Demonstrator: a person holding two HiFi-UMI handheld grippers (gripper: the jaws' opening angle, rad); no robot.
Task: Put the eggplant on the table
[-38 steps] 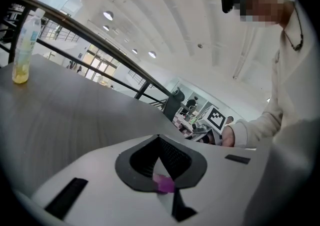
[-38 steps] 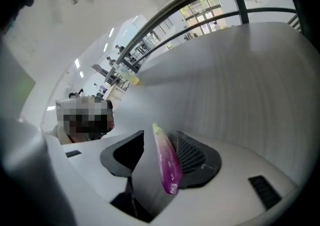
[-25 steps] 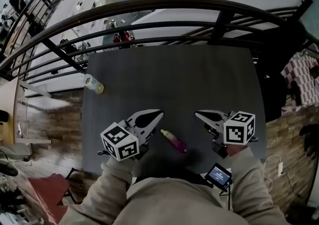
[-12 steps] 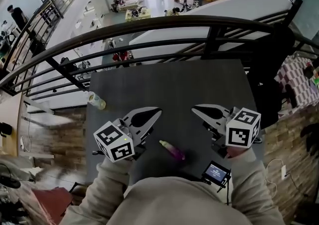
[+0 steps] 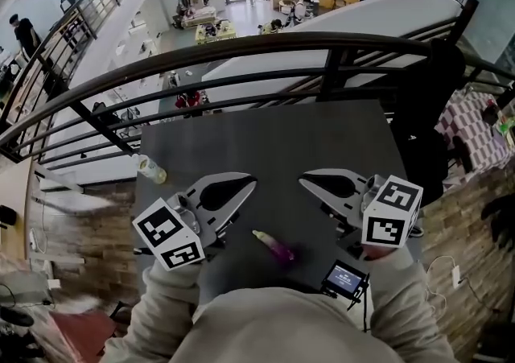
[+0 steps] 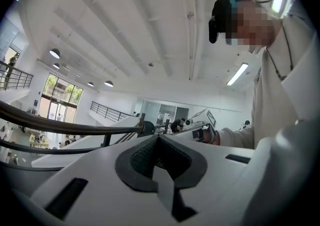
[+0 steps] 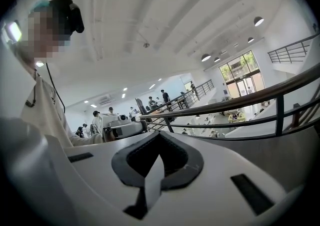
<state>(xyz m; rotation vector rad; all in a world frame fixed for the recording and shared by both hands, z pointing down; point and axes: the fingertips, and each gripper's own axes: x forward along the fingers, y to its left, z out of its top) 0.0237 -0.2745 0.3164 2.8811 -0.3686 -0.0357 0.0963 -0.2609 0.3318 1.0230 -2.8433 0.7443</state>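
There is one table [image 5: 273, 136], one eggplant [image 5: 273, 246], one bottle [image 5: 150, 169] and one small screen [image 5: 344, 279]. There are two tongs: the left tongs [image 5: 250, 182] and the right tongs [image 5: 305, 179].

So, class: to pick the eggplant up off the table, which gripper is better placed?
Left, narrowly: the eggplant lies on the table between both grippers, its pale end nearer the left gripper. The right gripper looks slightly farther. Both are shut and empty, so either must open first.
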